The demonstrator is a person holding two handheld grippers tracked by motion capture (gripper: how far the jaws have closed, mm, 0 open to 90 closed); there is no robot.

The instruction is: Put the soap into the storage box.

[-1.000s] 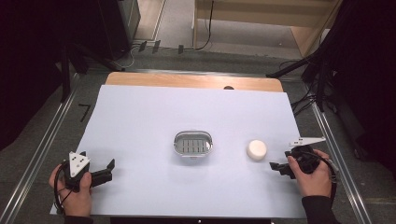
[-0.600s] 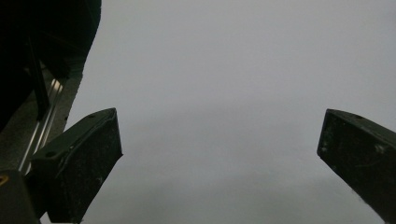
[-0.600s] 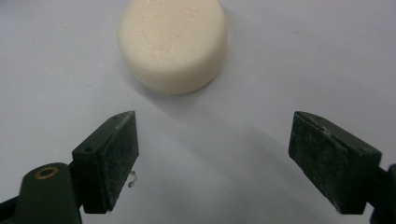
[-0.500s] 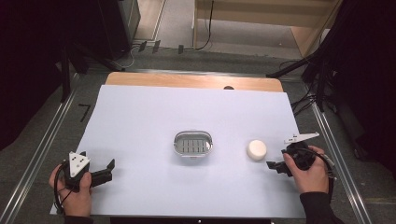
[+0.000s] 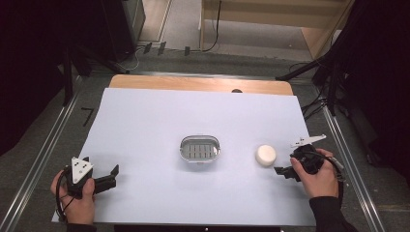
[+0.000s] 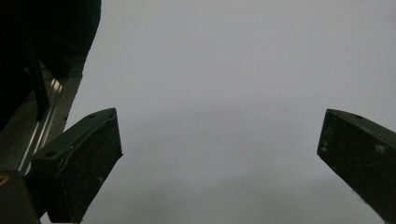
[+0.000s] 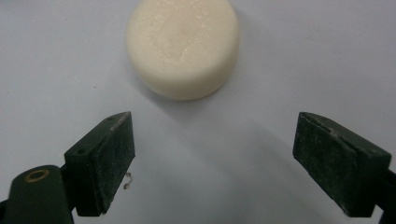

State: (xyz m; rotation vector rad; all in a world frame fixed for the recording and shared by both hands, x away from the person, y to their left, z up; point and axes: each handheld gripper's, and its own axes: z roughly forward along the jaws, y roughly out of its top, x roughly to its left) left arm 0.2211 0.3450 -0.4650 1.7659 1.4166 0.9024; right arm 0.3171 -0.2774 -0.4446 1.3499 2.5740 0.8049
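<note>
The round, cream-white bar of soap (image 5: 265, 154) lay flat on the pale sheet covering the bench (image 5: 145, 121), toward the right edge and a little nearer the front edge than the back. Just to its right we held the right gripper (image 5: 283, 171), its jaws pointed at the soap but stopping short of it; in the right gripper view the soap (image 7: 183, 46) sat beyond the tips, touching neither. Those jaws had just been opening, with nothing between them, and now stood roughly wide enough to take the bar. We judged this to be the set-up for a grasp: the gripper next had to go forward until the jaws straddled it. To the soap's left, near the middle of the bench, stood the oval metal soap dish (image 5: 200, 149) with its slotted floor, empty. Well apart, by the front-left corner, our left gripper (image 5: 113, 175) rested with its jaws wide open on nothing.
</note>
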